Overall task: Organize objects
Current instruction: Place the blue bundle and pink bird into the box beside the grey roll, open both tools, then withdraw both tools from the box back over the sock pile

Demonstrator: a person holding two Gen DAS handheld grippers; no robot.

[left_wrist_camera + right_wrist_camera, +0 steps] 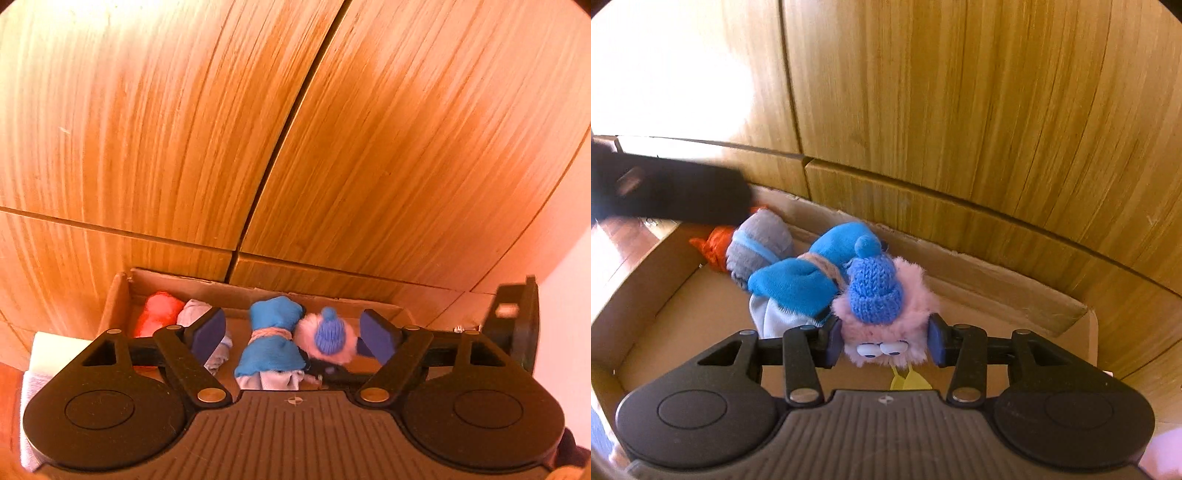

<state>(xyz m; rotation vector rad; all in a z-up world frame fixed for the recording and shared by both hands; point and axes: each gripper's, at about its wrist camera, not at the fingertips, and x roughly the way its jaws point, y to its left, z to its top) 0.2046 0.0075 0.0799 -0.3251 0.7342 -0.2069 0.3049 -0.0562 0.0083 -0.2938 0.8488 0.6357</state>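
Note:
A cardboard box point(646, 291) stands against wooden cabinet doors and holds several soft things. My right gripper point(884, 341) is shut on a pink furry toy point(886, 332) with a blue knit hat and googly eyes, low inside the box. Beside it lie a rolled blue cloth point(798, 280) tied with twine, a grey roll point(757, 243) and an orange bundle point(716, 247). My left gripper point(293, 332) is open and empty above the box point(122, 295), over the blue cloth point(273, 332) and the pink toy point(328, 336). It shows as a dark blur in the right wrist view point(672, 192).
Wooden cabinet doors point(295, 129) rise right behind the box. A white folded cloth point(48, 354) lies left of the box. The right gripper's body point(517, 317) shows at the right in the left wrist view. The box floor point(701, 317) is bare at the left.

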